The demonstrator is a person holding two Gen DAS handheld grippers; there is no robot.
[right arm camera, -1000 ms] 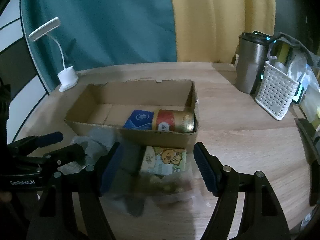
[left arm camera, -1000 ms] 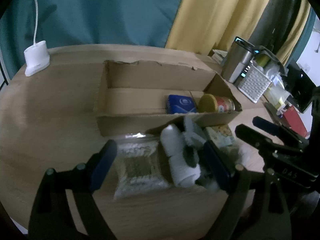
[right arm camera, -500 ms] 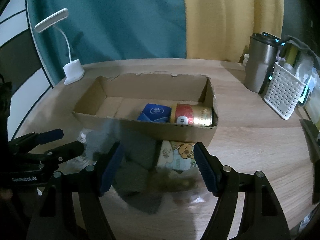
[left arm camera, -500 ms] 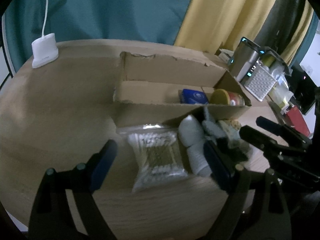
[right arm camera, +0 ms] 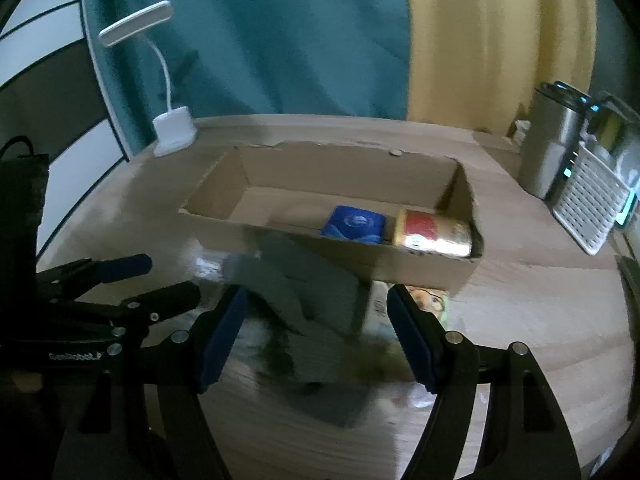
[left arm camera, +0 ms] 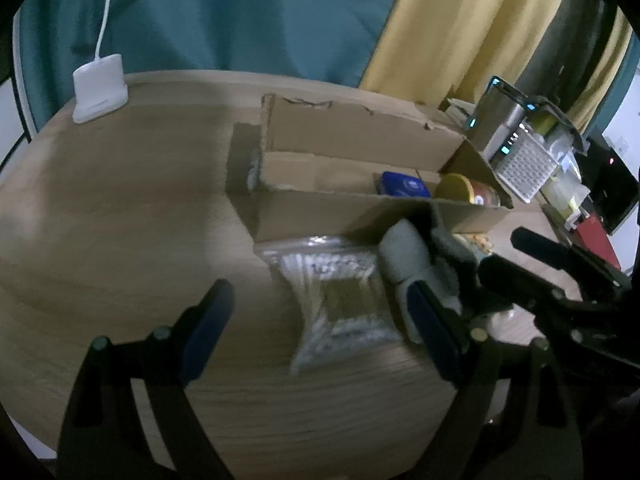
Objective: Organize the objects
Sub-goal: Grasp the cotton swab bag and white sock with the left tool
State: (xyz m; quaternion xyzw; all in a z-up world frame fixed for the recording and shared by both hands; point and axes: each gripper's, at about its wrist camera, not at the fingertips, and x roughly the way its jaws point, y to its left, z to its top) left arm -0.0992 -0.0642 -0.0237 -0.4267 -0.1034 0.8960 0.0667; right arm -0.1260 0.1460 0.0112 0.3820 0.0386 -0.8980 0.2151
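Note:
An open cardboard box [left arm camera: 360,148] [right arm camera: 320,240] on the wooden table holds a blue pack [left arm camera: 404,186] [right arm camera: 354,222] and a red-and-gold can [left arm camera: 468,194] [right arm camera: 432,232] lying on its side. In front of it lie a clear bag of cotton swabs [left arm camera: 344,300], a rolled white-and-grey sock bundle [left arm camera: 404,256] [right arm camera: 308,292] and a cartoon-printed snack pack [right arm camera: 430,300]. My left gripper [left arm camera: 320,328] is open, with the swab bag by its right finger. My right gripper [right arm camera: 316,336] is open, and the grey bundle lies between its fingers, which stand apart from it.
A white desk lamp [right arm camera: 172,132] [left arm camera: 100,88] stands at the back left. A steel tumbler [right arm camera: 556,148] and a white perforated basket [right arm camera: 592,204] stand at the right. Teal and yellow curtains hang behind the table. Bare wood lies to the left of the box.
Both grippers have shifted left along the row in front of the box. The right one framed the snack pack and now frames the grey bundle; the swab bag now sits by the left gripper's right finger.

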